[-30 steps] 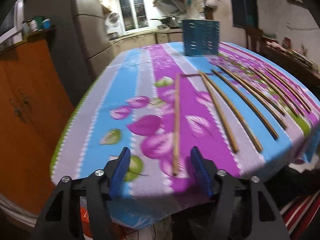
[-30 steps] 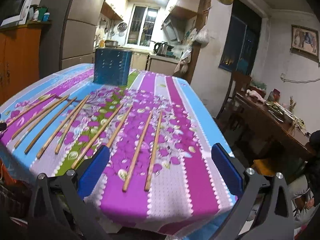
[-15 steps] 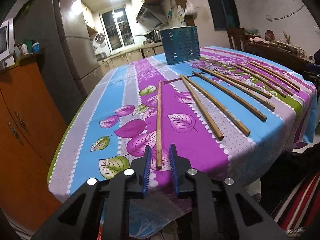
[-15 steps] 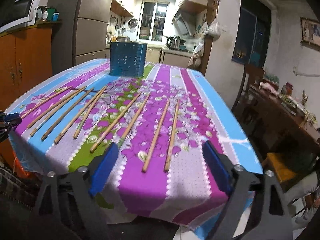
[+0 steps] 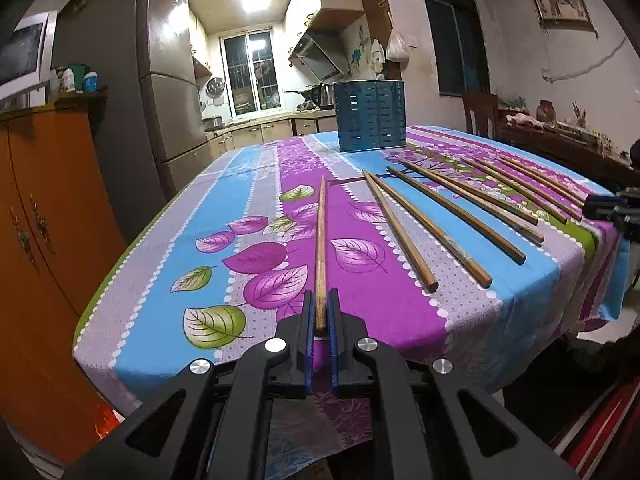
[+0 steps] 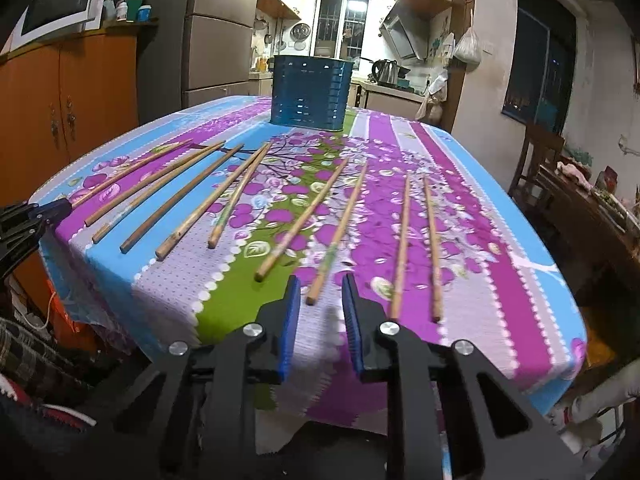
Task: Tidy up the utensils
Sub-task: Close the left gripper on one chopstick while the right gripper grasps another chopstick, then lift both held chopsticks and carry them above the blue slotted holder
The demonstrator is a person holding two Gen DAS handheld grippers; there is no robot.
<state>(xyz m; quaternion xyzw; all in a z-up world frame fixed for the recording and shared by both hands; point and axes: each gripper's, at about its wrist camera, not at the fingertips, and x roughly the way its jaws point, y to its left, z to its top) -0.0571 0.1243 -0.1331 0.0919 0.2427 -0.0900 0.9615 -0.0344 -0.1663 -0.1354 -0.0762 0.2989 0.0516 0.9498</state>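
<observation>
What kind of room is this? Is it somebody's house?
Most likely a home dining area beside a kitchen: chopsticks lie on a flowery tablecloth, a fridge stands close by, and a kettle sits on the counter.

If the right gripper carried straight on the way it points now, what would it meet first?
Most likely the near end of the chopstick lying just ahead of the right gripper, whose jaws are closing with nothing between them yet. Depth is hard to judge.

Lay bare along the counter's (image 5: 132, 280) left side, past the leaf-print cloth. Stood in the way at the far end: a blue slotted holder (image 5: 371, 117). Crowded the right half: rows of chopsticks (image 6: 404, 240), narrow gaps between.
</observation>
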